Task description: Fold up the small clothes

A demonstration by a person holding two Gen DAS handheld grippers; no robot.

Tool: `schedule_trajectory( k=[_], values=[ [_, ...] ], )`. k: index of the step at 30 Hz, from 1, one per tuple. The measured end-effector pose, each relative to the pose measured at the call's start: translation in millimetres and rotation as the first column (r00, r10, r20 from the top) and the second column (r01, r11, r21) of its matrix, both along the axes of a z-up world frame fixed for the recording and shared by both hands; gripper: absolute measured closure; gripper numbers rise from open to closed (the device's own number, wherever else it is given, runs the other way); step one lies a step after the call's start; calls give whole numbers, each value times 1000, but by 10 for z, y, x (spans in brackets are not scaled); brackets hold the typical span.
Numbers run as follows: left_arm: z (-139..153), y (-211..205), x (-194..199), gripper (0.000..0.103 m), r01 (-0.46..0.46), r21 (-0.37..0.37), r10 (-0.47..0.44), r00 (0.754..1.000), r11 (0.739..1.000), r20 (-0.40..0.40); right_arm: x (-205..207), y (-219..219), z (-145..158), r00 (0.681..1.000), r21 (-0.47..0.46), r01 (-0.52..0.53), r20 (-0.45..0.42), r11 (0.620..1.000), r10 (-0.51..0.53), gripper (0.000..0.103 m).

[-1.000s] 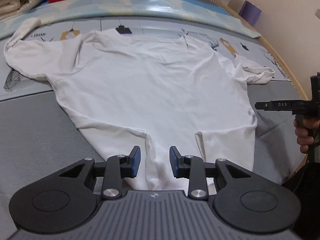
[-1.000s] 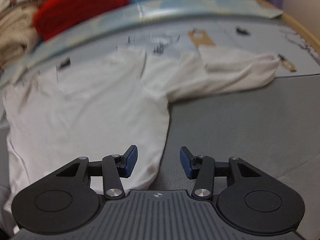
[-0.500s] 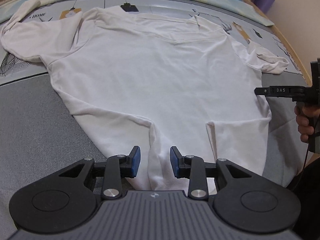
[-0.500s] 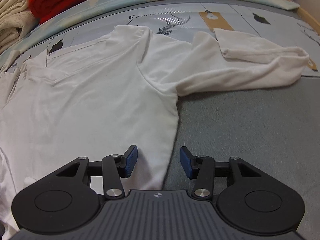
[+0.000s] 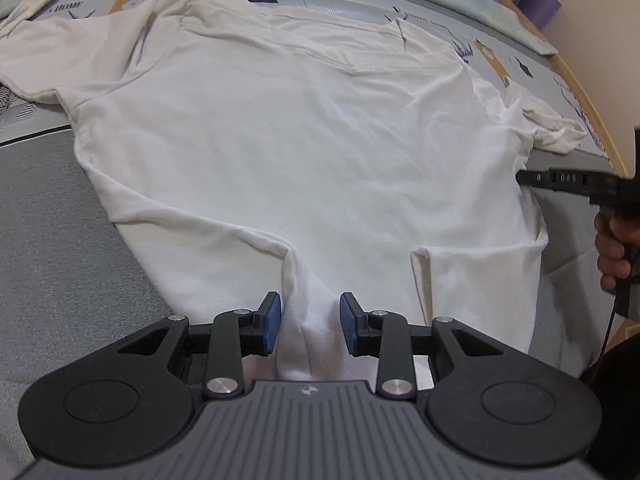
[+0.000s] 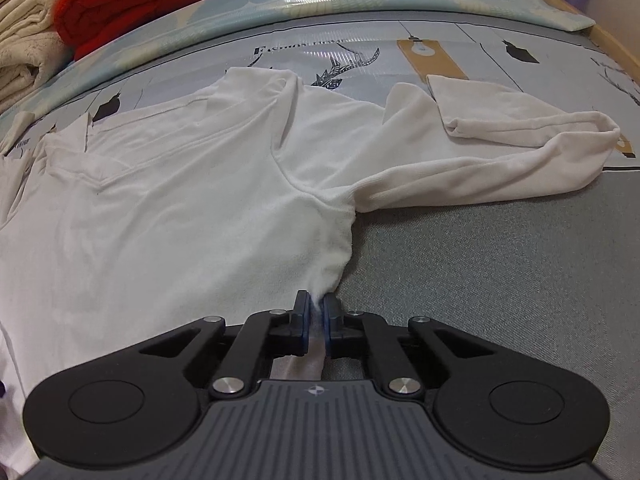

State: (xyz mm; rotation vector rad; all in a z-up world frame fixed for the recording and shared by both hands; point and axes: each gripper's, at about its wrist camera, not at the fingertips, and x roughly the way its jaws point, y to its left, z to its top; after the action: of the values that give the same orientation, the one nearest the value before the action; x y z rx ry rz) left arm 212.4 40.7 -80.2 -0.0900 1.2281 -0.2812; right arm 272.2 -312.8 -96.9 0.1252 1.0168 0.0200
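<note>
The white shirt (image 5: 296,152) lies flat on the grey mat (image 6: 500,264). The right hand-held gripper (image 6: 316,320) is clamped on its side edge below the armpit; the left hand-held gripper (image 5: 309,322) straddles a hem ridge at 6 o'clock, jaws apart. Lifting one-sided could drag and bunch the cloth.

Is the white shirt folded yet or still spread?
Mostly spread: the white shirt lies flat on the mat, only its bottom hem turned up. The right claw pinches its side edge.
</note>
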Motion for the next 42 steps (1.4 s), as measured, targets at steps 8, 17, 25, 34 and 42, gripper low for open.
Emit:
schedule_trajectory(
  k=[8, 17, 25, 34, 42],
  values=[
    [102, 81, -50, 97, 14, 11, -14, 1000, 1000, 22, 89, 8, -7, 1000, 11, 14, 6, 1000, -14, 97],
    [441, 685, -357, 98, -45, 30, 44, 998, 999, 40, 39, 23, 33, 999, -11, 30, -31, 999, -30, 58],
    [394, 1211, -844, 99, -41, 101, 46, 998, 994, -48, -313, 174, 381, 994, -79, -29, 106, 996, 37, 51],
    [410, 1398, -1009, 97, -77, 156, 85, 995, 985, -45, -669, 1187, 495, 821, -126, -531, 169, 838, 546, 54],
    [448, 1231, -939, 96, -43, 166, 48, 999, 985, -25, -466, 1670, 214, 782, -56, -622, 0, 781, 623, 53]
  ],
)
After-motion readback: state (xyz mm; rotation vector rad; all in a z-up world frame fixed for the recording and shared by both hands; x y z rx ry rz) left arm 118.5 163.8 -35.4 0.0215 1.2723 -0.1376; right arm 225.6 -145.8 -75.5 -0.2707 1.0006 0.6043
